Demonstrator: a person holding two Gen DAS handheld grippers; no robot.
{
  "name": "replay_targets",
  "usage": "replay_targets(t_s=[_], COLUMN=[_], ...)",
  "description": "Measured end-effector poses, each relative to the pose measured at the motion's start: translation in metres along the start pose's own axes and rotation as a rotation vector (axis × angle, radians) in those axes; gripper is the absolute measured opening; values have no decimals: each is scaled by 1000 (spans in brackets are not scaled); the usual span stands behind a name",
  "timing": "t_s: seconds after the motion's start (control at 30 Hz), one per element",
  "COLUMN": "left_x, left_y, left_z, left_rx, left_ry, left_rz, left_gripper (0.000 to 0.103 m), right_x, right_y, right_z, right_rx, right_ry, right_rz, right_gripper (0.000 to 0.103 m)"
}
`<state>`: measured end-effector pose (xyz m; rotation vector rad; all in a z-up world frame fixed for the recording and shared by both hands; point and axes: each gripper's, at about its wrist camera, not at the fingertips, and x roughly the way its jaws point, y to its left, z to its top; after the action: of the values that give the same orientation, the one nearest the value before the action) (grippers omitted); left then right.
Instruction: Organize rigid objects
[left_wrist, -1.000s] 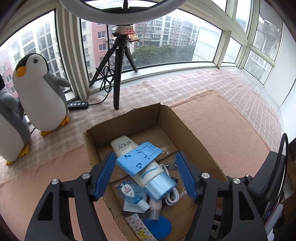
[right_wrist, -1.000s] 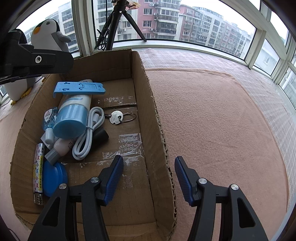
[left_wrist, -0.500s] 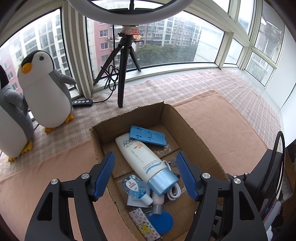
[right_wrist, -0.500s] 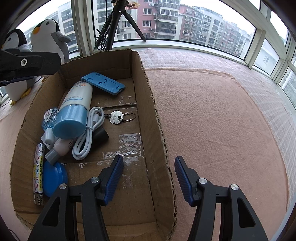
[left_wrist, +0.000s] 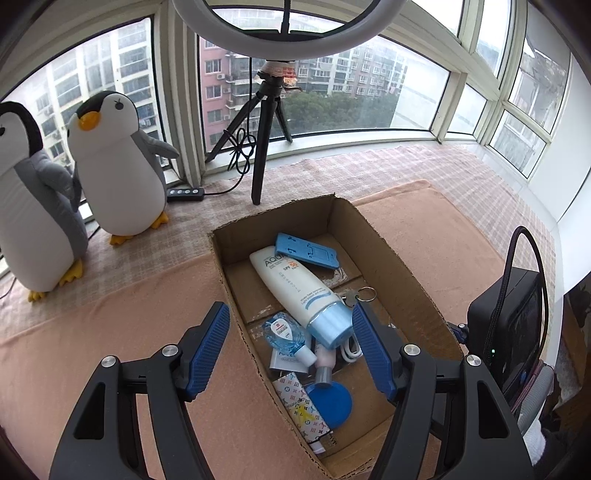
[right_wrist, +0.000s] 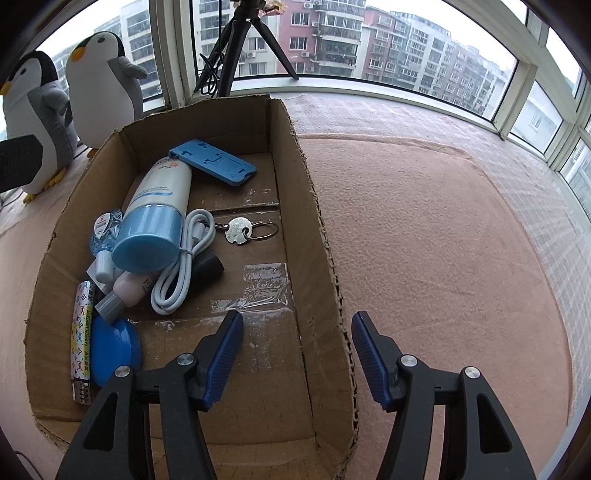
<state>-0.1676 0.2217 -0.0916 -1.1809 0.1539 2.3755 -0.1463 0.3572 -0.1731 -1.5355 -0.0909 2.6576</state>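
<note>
An open cardboard box (left_wrist: 399, 273) (right_wrist: 314, 221) lies on a pink mat. Inside lie a blue phone stand (left_wrist: 306, 254) (right_wrist: 212, 166), a white sunscreen tube with a blue cap (left_wrist: 299, 291) (right_wrist: 155, 214), a white coiled cable (right_wrist: 184, 266), a key ring (right_wrist: 251, 229), a small clear bottle (left_wrist: 286, 334), a patterned stick (right_wrist: 82, 332) and a blue disc (left_wrist: 328, 400). My left gripper (left_wrist: 291, 347) hangs open above the box's left wall, holding nothing. My right gripper (right_wrist: 297, 354) is open, straddling the box's right wall near its front corner.
Two plush penguins (left_wrist: 118, 166) (right_wrist: 103, 81) stand by the window at the left. A black tripod (left_wrist: 264, 140) with a ring light and a power strip (left_wrist: 184, 194) sit behind the box. Bare pink mat (right_wrist: 443, 258) stretches to the right of the box.
The blue phone stand left my left gripper's jaws and now lies at the box's far end against the tube. My left gripper has risen and pulled back. The right gripper stayed still.
</note>
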Motion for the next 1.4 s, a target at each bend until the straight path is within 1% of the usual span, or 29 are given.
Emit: replay_targets(t_s=[0.2,0.33,0.43,0.53,0.57,0.63,0.67,0.87,0.93,1.0,1.03,1.07,1.17,1.4], left_x=[-12,-27,-43,-62,-68,-80,-85,-110,-118,-125,-128,-132,-141,-151], left_y=[10,17,22,22,22,22,22,16,14,13,12,12,12,8], left_z=[-14,-20,-23,-27,-29,-32,-34,-45,-48,-52,-53,-55,-57,-67], left_rx=[-28,-52,-73,-71,-71,-80,-85,-84,-79,-74,-73,-73,-86,-97], left_ry=[5,-12,-35,-67,-74,-91,-99,-127,-139,-148,-149,-153,-164,-164], left_rz=[12,15,22,33,35,36,34,70,80,93,98,103,111,112], left_gripper=[69,69,69,69,71,76,76,77,77,77,80,81,81,81], right_x=[-8,-23,-41,-66,-75,-94,-103,-151,-162,-172,-176,-180,-191,-200], right_y=[4,7,9,11,12,16,18,28,29,28,27,26,24,20], right_z=[2,5,5,5,5,3,1,-8,-13,-18,-21,-23,-30,-43], right_rx=[-7,-33,-40,-32,-31,-32,-31,-27,-19,-4,5,14,30,50], right_ry=[-21,-52,-86,-121,-137,-170,-188,-253,-265,-273,-276,-278,-284,-289], right_rz=[-6,-18,-25,3,13,24,30,84,97,108,115,122,131,128], right_gripper=[59,60,60,60,61,69,71,74,80,83,83,84,89,91])
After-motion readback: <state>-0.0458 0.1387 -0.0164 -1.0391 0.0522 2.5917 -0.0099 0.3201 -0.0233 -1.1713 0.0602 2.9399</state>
